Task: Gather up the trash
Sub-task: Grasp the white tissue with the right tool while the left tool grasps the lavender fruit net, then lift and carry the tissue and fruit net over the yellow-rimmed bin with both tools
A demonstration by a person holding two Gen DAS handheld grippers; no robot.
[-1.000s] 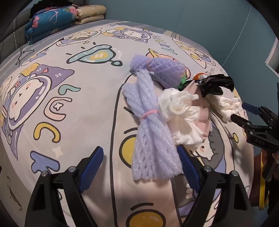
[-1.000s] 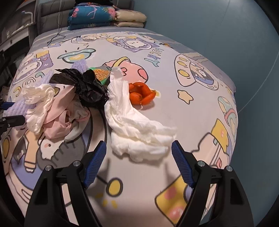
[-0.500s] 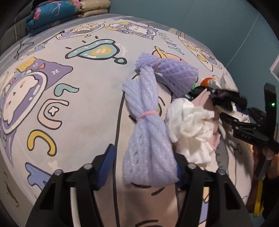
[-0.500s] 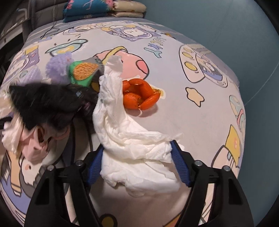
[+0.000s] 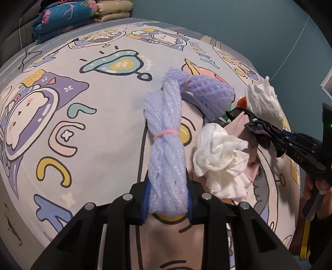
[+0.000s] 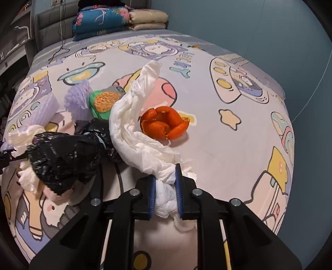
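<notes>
Foam net (image 5: pixel 166 157) lilac, rough; tissue (image 6: pixel 141 141) crumpled paper; bag (image 6: pixel 62 160) glossy black plastic.

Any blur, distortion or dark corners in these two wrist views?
Left wrist view: strong fisheye bulge, black corners, the foam net bundle sharp, the black bag slightly smeared. Right wrist view: same bulge and corners, crisp on the white tissue and orange peel.

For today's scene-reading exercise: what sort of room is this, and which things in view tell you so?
Most likely a bedroom. The litter lies on a bed under a cartoon-print sheet, folded quilts are stacked at its far end, and a padded headboard stands behind them.
</notes>
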